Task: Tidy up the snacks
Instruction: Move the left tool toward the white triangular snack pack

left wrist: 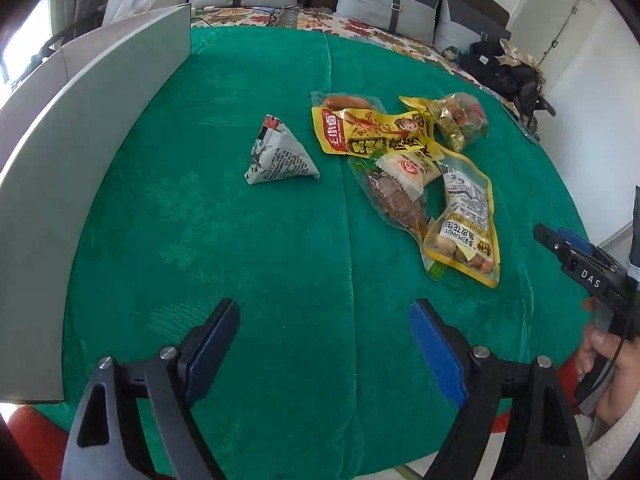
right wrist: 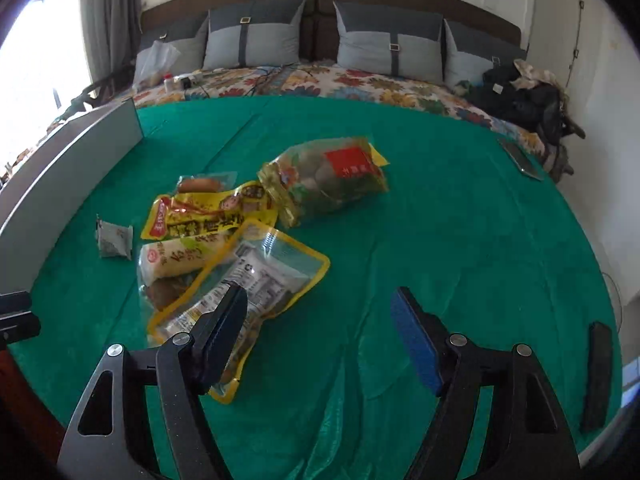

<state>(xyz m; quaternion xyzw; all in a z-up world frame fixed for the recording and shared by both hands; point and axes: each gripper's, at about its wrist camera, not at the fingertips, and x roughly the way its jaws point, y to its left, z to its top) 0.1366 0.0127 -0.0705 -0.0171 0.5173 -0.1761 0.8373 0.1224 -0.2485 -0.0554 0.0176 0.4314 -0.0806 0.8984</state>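
A heap of snack packets lies on the green cloth (left wrist: 240, 264). It includes a yellow bag (left wrist: 372, 130), a clear bag of mixed sweets (left wrist: 460, 118), a peanut pouch (left wrist: 466, 220), a pale bun packet (left wrist: 408, 170) and a brown dried snack (left wrist: 394, 200). A printed pyramid packet (left wrist: 280, 152) sits apart to their left. My left gripper (left wrist: 323, 306) hovers open over bare cloth, short of the packets. My right gripper (right wrist: 319, 292) is open and holds nothing. Its left finger overlaps the peanut pouch (right wrist: 276, 268) in view, just below the yellow bag (right wrist: 200, 216) and the sweets bag (right wrist: 332, 176).
A grey box wall (left wrist: 80, 120) runs along the table's left side. A dark phone (right wrist: 520, 158) lies at the far right edge and a black bar (right wrist: 598, 376) at the near right. Beyond the table is a bed with pillows and black bags (right wrist: 520, 96).
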